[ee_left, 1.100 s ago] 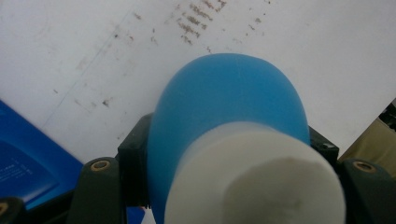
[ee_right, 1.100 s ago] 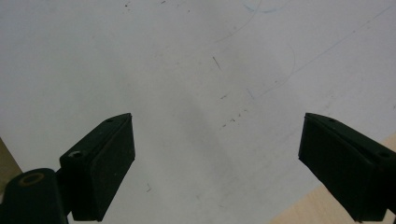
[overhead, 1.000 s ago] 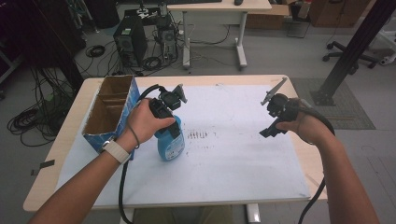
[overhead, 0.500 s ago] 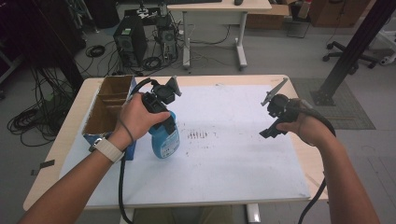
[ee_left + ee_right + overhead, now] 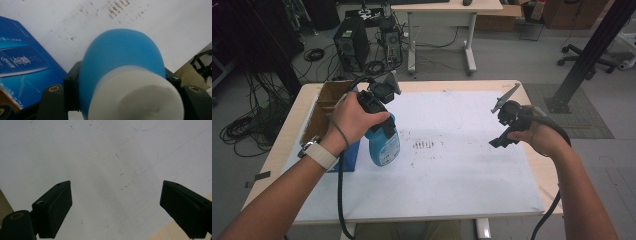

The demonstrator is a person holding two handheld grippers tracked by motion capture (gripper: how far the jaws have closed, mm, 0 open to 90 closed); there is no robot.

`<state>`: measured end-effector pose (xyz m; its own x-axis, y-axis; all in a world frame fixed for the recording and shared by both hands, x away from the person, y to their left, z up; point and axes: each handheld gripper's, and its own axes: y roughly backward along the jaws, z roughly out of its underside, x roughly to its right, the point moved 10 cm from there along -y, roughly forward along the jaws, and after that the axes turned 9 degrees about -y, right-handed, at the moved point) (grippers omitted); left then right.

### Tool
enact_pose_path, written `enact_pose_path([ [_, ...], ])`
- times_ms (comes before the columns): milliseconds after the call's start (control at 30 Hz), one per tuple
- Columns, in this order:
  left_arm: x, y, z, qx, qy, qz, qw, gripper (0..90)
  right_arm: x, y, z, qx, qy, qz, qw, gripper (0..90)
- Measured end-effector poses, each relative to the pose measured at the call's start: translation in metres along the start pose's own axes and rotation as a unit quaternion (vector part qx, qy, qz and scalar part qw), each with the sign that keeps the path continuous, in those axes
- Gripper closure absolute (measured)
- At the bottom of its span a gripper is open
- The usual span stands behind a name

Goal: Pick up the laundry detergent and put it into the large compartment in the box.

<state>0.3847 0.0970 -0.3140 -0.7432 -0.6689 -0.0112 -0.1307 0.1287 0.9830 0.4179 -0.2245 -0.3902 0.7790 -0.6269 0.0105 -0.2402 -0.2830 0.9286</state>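
We noted the left forearm entering from the 7 o'clock corner of the high view, wrist bent, a watch on it, hand wrapped over the left gripper (image 5: 379,107) at about 10 o'clock on the white sheet (image 5: 452,175). Its jaws were clamped on the neck of a blue bottle (image 5: 383,145), just under the white cap (image 5: 136,100); in the left gripper view the black jaws pressed both flanks of the blue shoulder. The bottle hung tilted, its base toward 6 o'clock, just beside the blue side of the cardboard box (image 5: 324,112) at the sheet's 9 o'clock edge. Whether the base touched the sheet we could not tell.

The right forearm came in from 5 o'clock, hand curled round the right gripper (image 5: 504,127) at about 3 o'clock on the sheet, well apart from the bottle. In the right gripper view its jaws stood wide, with nothing between them and bare sheet below. Dark marks (image 5: 424,145) lay on the sheet between the two grippers, nearer the bottle.
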Motion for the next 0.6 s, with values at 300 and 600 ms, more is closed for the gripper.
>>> enact_pose_path([
  [300, 0.0, 0.022, -0.003, 0.001, 0.017, -0.008, 0.9998, 37.1, -0.001, 0.001, -0.003, 0.002, 0.002, -0.001, 1.0, 10.6],
  [600, 0.0, 0.038, -0.003, 0.004, 0.026, -0.006, 0.9996, 37.1, -0.002, 0.002, -0.004, 0.006, 0.006, -0.001, 1.0, 10.6],
])
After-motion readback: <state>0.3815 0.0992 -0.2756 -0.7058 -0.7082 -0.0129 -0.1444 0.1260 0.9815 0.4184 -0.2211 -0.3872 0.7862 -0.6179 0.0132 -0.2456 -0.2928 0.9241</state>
